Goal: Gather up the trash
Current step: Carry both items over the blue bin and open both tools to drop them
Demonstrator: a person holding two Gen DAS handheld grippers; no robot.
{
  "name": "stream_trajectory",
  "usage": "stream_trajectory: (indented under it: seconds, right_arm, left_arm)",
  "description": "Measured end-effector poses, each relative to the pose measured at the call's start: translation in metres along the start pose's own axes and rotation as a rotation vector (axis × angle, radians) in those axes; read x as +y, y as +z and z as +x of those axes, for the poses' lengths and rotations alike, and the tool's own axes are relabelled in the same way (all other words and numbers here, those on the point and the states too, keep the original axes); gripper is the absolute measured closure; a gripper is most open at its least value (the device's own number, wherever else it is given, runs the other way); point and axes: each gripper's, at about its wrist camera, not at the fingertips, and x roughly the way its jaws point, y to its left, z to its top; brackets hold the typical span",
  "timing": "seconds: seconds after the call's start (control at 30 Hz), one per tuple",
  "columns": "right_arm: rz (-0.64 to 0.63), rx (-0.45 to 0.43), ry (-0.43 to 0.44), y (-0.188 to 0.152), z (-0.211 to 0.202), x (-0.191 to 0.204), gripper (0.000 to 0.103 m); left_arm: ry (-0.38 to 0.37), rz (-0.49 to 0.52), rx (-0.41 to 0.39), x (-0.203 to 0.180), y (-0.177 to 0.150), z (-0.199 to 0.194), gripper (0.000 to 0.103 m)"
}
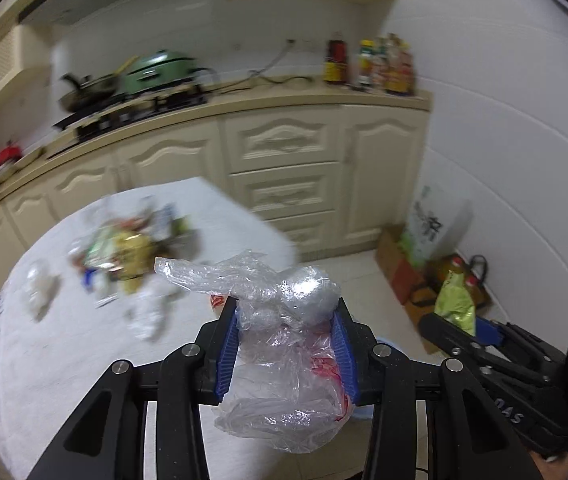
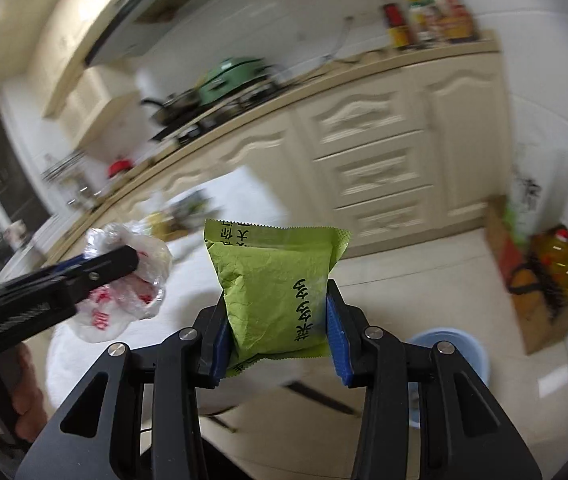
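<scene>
My left gripper [image 1: 286, 312] is shut on a crumpled clear plastic bag [image 1: 284, 360] with red print, held above the right edge of the white table [image 1: 63, 360]. It also shows in the right wrist view [image 2: 123, 288], at the left. My right gripper [image 2: 277, 300] is shut on a green snack packet [image 2: 275, 288] with black characters, held over the floor right of the table. The packet shows in the left wrist view [image 1: 456, 304] at the right. A blurred pile of mixed trash [image 1: 123, 252] lies on the table. A light blue bin [image 2: 452, 352] stands on the floor below my right gripper.
Cream kitchen cabinets [image 1: 284, 168] run behind the table, with a stove and green pot [image 1: 155, 72] and bottles [image 1: 372, 64] on the counter. Cardboard boxes and oil bottles [image 2: 556, 272] sit on the floor by the right wall.
</scene>
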Motion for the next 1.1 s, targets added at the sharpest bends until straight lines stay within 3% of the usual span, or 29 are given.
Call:
stream_trajectory:
  seconds: [0.27,0.5,0.57,0.73,0.93,1.1]
  right_arm:
    - [0.118,0.018,-0.188,-0.012,-0.001,-0.1,0.062]
    - [0.199,0.07,-0.259,-0.027,0.016,-0.16,0.062]
    - [0.212,0.087,-0.27,-0.034,0.021,-0.171,0.062]
    - [0.233,0.12,-0.276,-0.04,0.041,-0.184,0.062]
    - [0.23,0.147,-0.268,-0.041,0.065,-0.183,0.061]
    - [0.222,0.152,-0.261,-0.035,0.081,-0.177,0.06]
  left_arm:
    - [-0.124,0.155,0.115,-0.097,0.016,0.093,0.064]
    - [-0.173,0.207,0.189,-0.132,0.039,0.169,0.063]
    - [-0.177,0.219,0.21,-0.136,0.047,0.194,0.057]
    - [-0.12,0.223,0.207,-0.136,0.054,0.232,0.033]
    - [-0.053,0.221,0.217,-0.145,0.05,0.26,0.03]
    - [-0.012,0.208,0.196,-0.15,0.035,0.238,0.026]
